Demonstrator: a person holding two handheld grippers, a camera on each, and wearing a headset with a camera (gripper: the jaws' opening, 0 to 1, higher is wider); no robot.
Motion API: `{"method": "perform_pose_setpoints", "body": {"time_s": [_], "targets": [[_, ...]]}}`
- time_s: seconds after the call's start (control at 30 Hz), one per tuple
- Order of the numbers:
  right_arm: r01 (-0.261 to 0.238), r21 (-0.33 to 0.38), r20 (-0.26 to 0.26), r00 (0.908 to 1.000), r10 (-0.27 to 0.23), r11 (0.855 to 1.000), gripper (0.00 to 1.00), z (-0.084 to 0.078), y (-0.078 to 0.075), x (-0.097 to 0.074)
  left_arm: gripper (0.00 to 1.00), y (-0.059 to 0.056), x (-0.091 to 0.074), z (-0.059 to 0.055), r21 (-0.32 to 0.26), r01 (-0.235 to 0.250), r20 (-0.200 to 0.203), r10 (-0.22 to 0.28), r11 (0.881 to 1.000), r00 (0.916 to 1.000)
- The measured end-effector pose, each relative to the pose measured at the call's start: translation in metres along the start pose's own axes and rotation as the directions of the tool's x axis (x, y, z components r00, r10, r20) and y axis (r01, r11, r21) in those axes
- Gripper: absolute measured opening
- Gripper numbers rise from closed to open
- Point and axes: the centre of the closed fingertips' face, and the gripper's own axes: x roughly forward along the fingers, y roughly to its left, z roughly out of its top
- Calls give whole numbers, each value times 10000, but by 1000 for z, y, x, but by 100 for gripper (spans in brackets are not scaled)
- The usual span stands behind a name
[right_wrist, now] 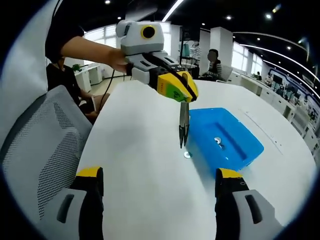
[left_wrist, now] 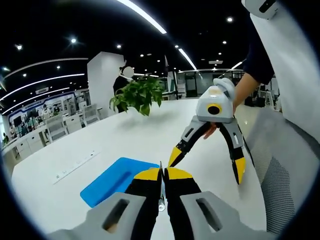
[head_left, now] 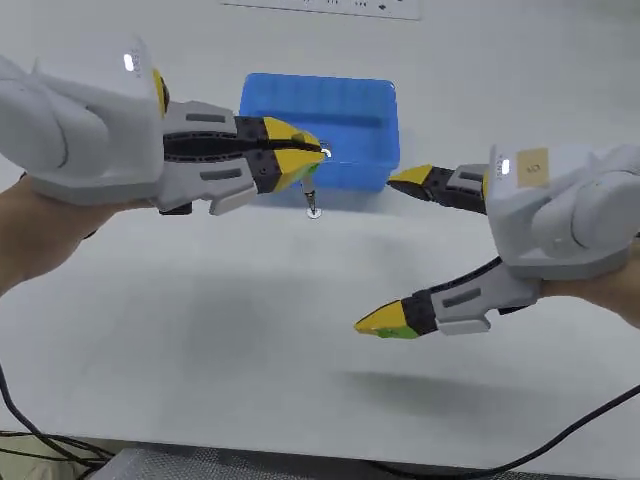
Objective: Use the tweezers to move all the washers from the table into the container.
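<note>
Left gripper [head_left: 316, 160], clamped on tweezers [head_left: 311, 193], poised above a washer [right_wrist: 187, 154] beside the container [head_left: 345, 172] — tips should straddle its edge squarely — right gripper [head_left: 380, 252] gapes wide.

Tweezers [left_wrist: 161, 200] between closed fingers [left_wrist: 147, 184]

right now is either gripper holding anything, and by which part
The left gripper grips the tweezers by their top end; the right gripper is open, empty.

White-shelled left gripper [head_left: 312, 160] and right gripper [head_left: 375, 252] have grey-black jaws tipped yellow, with black cables [head_left: 22, 418]
</note>
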Motion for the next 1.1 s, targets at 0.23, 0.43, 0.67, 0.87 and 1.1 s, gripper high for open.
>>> {"method": "perform_pose_setpoints", "body": {"time_s": [0.23, 0.43, 0.67, 0.87, 1.1], "targets": [[-46, 388, 127, 9999, 41, 9992, 100, -3, 1, 2, 6, 1, 4, -2, 57, 33, -58, -33, 10000, 10000], [-176, 428, 36, 9998, 174, 9989, 100, -7, 4, 3, 6, 2, 7, -4, 41, 39, -53, -38, 10000, 10000], [-258, 661, 172, 9995, 247, 9975, 100, -7, 6, 5, 6, 3, 10, -9, 101, 107, -171, -105, 9999, 9998], [-312, 868, 220, 9993, 293, 9957, 100, -9, 7, 7, 6, 3, 16, -11, 81, 200, -190, -198, 9998, 9996], [-375, 924, 162, 9992, 361, 9950, 100, -11, 10, 10, 6, 1, 18, -17, 55, 302, -225, -301, 9995, 9993]]}}
